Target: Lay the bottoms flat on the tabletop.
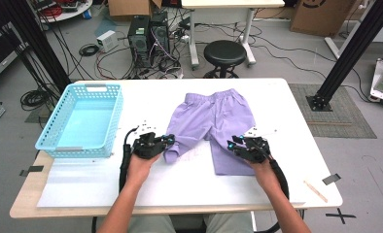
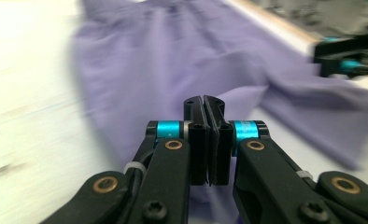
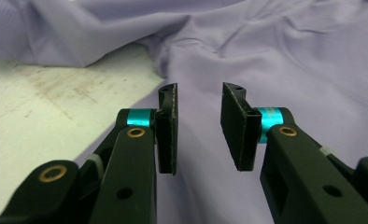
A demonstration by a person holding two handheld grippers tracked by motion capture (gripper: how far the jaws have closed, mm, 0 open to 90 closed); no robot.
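The purple shorts [image 1: 214, 127] lie at frame centre, legs pointing toward the bottom edge. The left gripper [image 1: 169, 141] pinches the left leg's hem; the right gripper [image 1: 232, 144] hovers with jaws spread over the right leg.

basket [image 1: 80, 121] left of shorts [image 1: 218, 121], on table [image 1: 287, 121]

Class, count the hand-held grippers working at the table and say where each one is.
2. The left hand-held gripper is at the purple shorts' left leg hem; the right hand-held gripper is over the right leg.
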